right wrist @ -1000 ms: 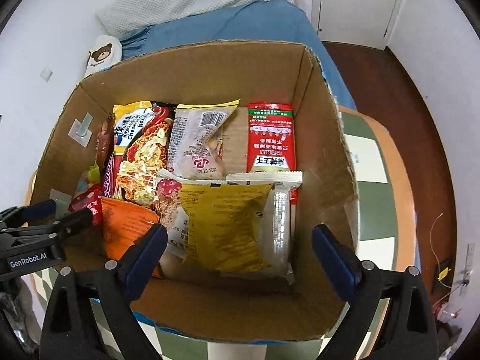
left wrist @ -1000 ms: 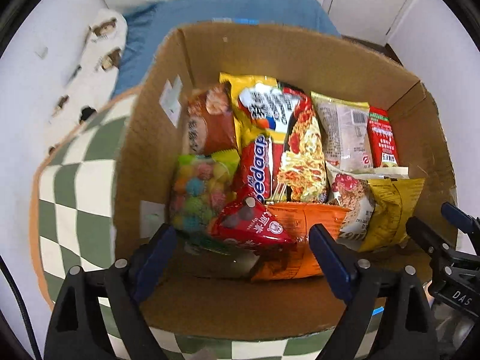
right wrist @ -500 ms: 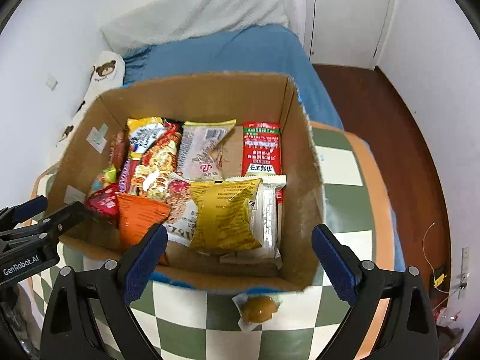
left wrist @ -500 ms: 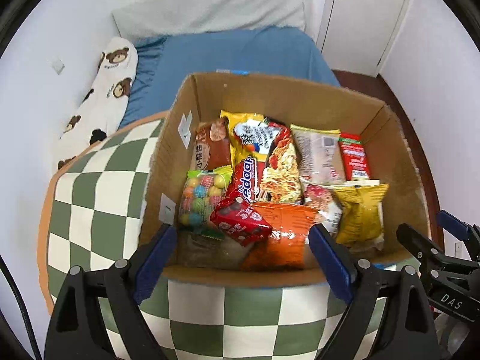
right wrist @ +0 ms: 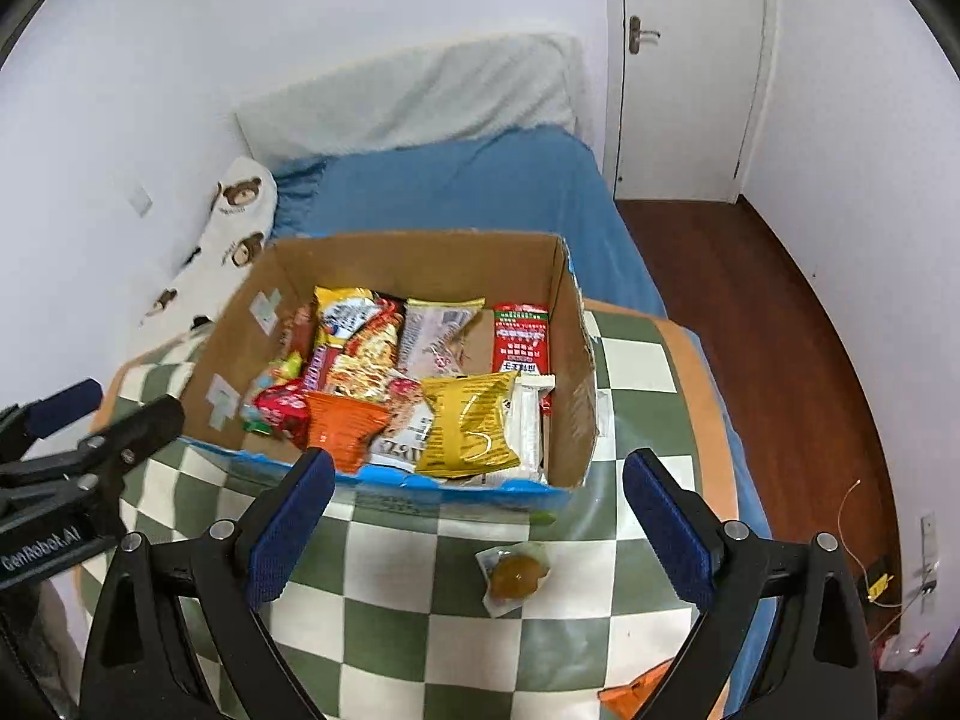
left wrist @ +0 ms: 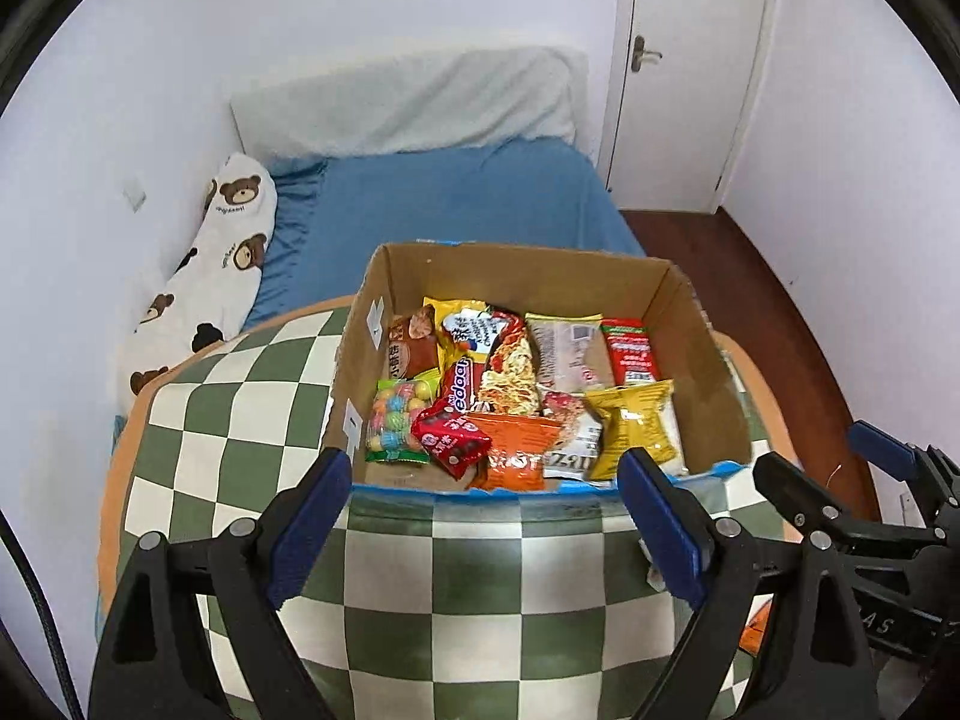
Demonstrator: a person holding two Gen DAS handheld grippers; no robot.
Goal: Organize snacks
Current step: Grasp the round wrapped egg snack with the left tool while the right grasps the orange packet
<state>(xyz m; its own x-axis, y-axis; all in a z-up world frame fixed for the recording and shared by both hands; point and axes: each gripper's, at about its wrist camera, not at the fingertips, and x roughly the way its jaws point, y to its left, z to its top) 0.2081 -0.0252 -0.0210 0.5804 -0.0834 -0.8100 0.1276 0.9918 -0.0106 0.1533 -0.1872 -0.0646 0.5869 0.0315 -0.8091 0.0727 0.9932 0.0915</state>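
Left wrist view: the left claw point(left wrist: 486, 522) stands wide apart and holds nothing, above the green-and-white checked worktop point(left wrist: 240, 420), near side of the cardboard box point(left wrist: 528, 267). At the right edge the right claw point(left wrist: 840, 474) enters, also parted and empty.

Right wrist view: the right claw point(right wrist: 477, 519) is spread wide with nothing between its pads; the left claw point(right wrist: 102, 408) shows at the left edge. Only this view shows a small clear-wrapped brown snack point(right wrist: 516, 576) lying on the worktop point(right wrist: 636, 414), outside the box and just near of its right corner, and an orange packet corner point(right wrist: 630, 696) at the near right edge. Only the left wrist view shows the candy bag clearly.

Box contents, left to right (left wrist view): a brown packet point(left wrist: 411, 342) at far left with a bag of coloured candy balls point(left wrist: 396, 420) near of it; a small red packet point(left wrist: 453, 441); a red-and-blue wrapper point(left wrist: 459, 396); a yellow-topped packet point(left wrist: 462, 321); a noodle packet point(left wrist: 507, 369); an orange bag point(left wrist: 516, 456); a pale beige packet point(left wrist: 567, 348); a yellow crinkled bag point(left wrist: 636, 426); a red-and-green packet point(left wrist: 630, 351) at far right. The packets overlap and fill the floor of the box.

Beyond the worktop lie a blue bed point(left wrist: 456, 192), a bear-print pillow point(left wrist: 222, 252) at left, and a white door point(left wrist: 690, 60) at far right.
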